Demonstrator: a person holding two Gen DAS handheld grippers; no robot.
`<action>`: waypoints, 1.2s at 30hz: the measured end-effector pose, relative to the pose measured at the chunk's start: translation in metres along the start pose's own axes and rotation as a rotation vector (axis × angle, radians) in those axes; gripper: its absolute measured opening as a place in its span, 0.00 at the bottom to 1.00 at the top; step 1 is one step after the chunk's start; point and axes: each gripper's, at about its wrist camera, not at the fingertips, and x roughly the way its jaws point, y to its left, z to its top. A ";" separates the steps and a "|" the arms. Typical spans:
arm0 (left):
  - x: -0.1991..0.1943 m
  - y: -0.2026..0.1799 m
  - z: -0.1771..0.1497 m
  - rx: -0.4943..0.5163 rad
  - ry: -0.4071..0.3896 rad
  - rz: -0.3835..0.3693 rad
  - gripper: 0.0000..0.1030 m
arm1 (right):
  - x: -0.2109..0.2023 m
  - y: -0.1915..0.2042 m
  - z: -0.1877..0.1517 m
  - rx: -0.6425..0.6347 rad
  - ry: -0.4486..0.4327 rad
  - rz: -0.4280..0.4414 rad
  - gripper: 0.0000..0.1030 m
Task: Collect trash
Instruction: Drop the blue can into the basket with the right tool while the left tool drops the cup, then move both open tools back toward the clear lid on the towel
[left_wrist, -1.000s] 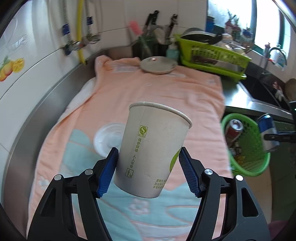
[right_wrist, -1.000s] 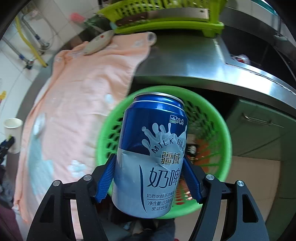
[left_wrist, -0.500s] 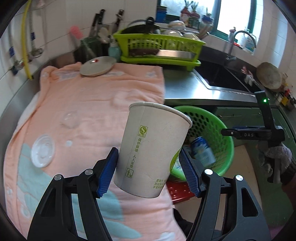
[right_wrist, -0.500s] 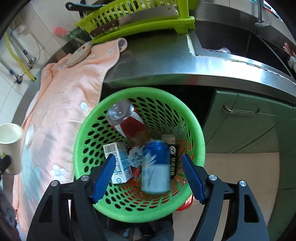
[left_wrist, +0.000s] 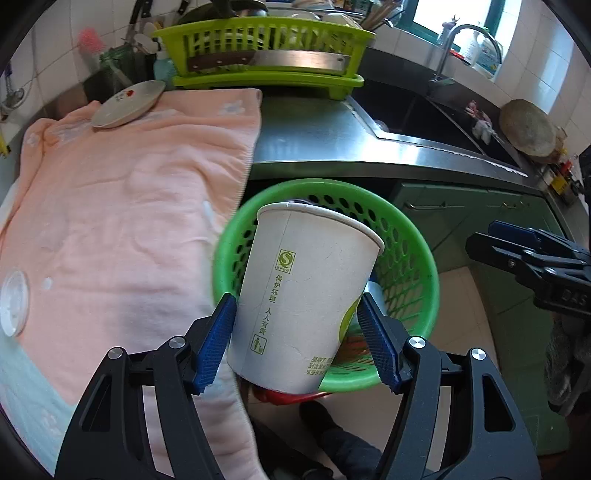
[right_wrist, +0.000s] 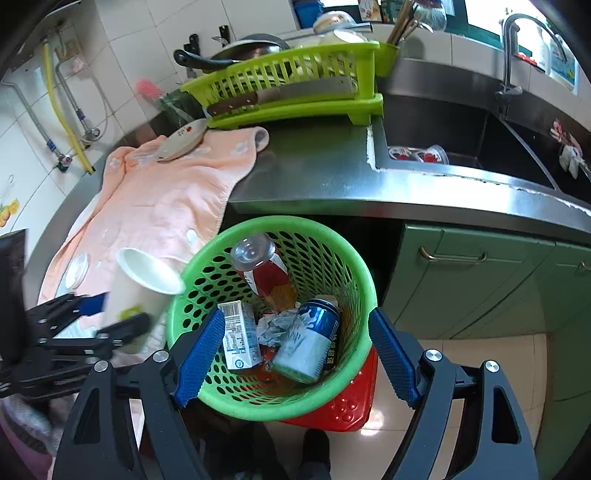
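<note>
Left claw (left_wrist: 295, 341) grips paper cup (left_wrist: 306, 299), seemingly above basket (left_wrist: 417, 251).

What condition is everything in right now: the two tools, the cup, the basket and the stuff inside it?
Left tool: shut on the paper cup.
Paper cup: upright, slightly tilted, held by the green basket.
Right tool: open, holding nothing.
Green basket: holds trash.
Blue can: lying in the basket.
Bottle: tipped against the basket wall.
Carton: in the basket.

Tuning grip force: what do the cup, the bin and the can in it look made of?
Cup: matte white paper, judging by the rolled rim and side seam. Bin: glossy green plastic, moulded with a hole lattice. Can: probably thin metal with a printed blue and white skin; it has the shape of a drinks can.
</note>
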 end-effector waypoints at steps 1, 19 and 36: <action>0.003 -0.003 0.001 -0.002 0.007 0.000 0.66 | -0.002 0.000 -0.001 -0.001 -0.005 -0.002 0.75; -0.022 0.014 -0.010 -0.053 -0.033 0.012 0.78 | -0.004 0.015 0.000 -0.002 -0.006 0.051 0.75; -0.093 0.118 -0.056 -0.285 -0.108 0.213 0.78 | 0.016 0.097 0.018 -0.150 0.029 0.194 0.79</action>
